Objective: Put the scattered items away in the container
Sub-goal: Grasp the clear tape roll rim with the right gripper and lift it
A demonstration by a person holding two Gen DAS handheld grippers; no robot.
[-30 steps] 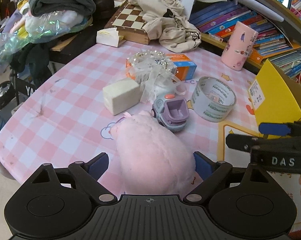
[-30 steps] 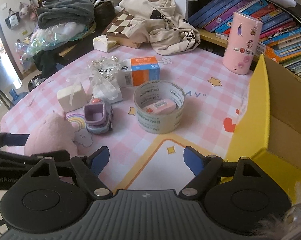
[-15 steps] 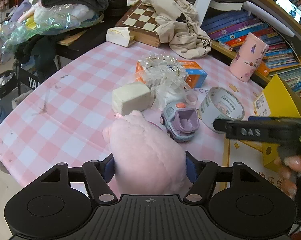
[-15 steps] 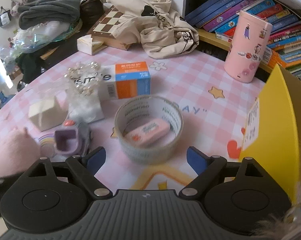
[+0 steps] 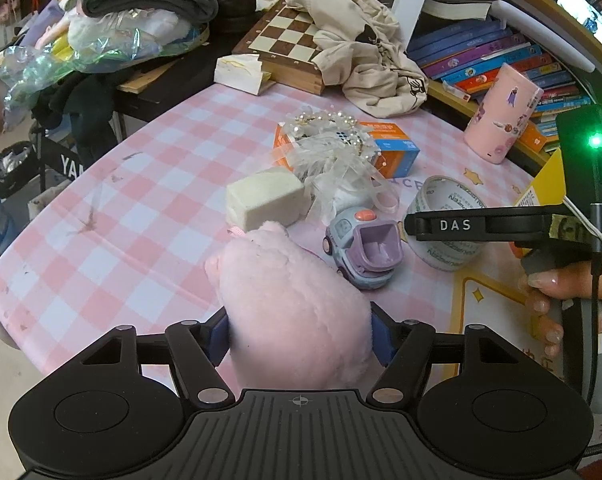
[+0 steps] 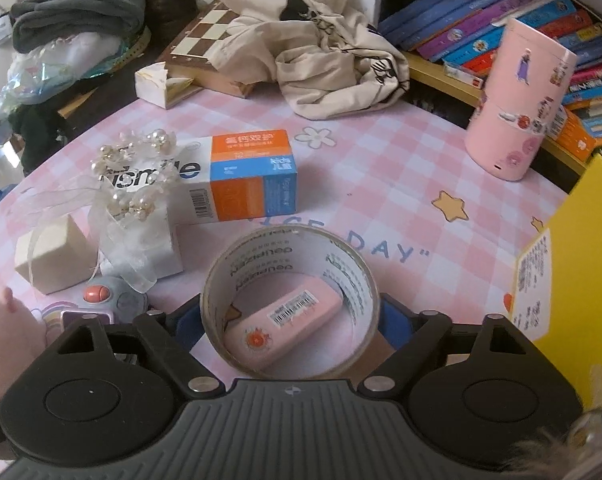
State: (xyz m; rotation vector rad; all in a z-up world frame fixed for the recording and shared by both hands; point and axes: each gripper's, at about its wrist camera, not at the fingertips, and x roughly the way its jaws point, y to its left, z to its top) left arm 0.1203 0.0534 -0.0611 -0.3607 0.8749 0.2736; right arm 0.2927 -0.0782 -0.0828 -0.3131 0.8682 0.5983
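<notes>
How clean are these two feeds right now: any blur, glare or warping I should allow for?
Left wrist: the pink plush between the left tongs is soft and close; table edges bow with fisheye; a green LED flares. Right wrist: the tape roll print reads sharp; the yellow box curves at the rim; a blurred furry patch sits bottom right.

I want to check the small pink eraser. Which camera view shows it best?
The right wrist view shows it best: the pink eraser lies inside the tape roll, seen from above with its barcode visible. In the left wrist view the right gripper crosses the tape roll's near part, and the eraser cannot be seen.
</notes>
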